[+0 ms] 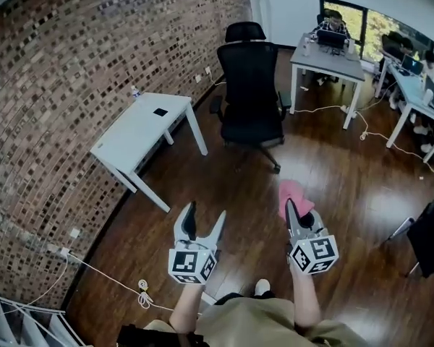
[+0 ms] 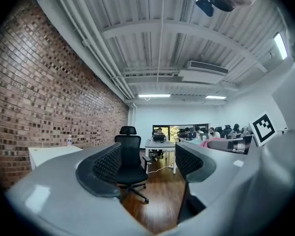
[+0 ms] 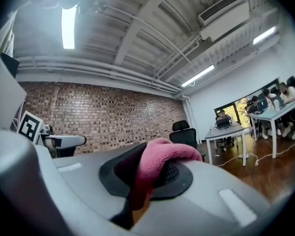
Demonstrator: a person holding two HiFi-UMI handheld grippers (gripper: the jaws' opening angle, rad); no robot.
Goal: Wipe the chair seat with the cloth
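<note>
Short of the black office chair, on a dark wood floor, a person holds two grippers out ahead, both well apart from it. Nearest the camera, the left gripper has its jaws spread wide with nothing between them; the left gripper view frames the chair through the gap. Beside it, toward the chair's near right, the right gripper has its jaws clenched on a pink cloth, which bunches over the tips and hangs down between the pads. The cloth is held in the air, well apart from the chair seat. The chair faces the person, its backrest and headrest upright behind the seat. Left of the chair, a white surface stands along the brick wall and carries a small bottle at its wall-side edge and a small dark item. Beyond the chair and to its right, a grey desk stands before a window, with a person seated behind it. Farther right of the chair, more people sit at a row of desks.
</note>
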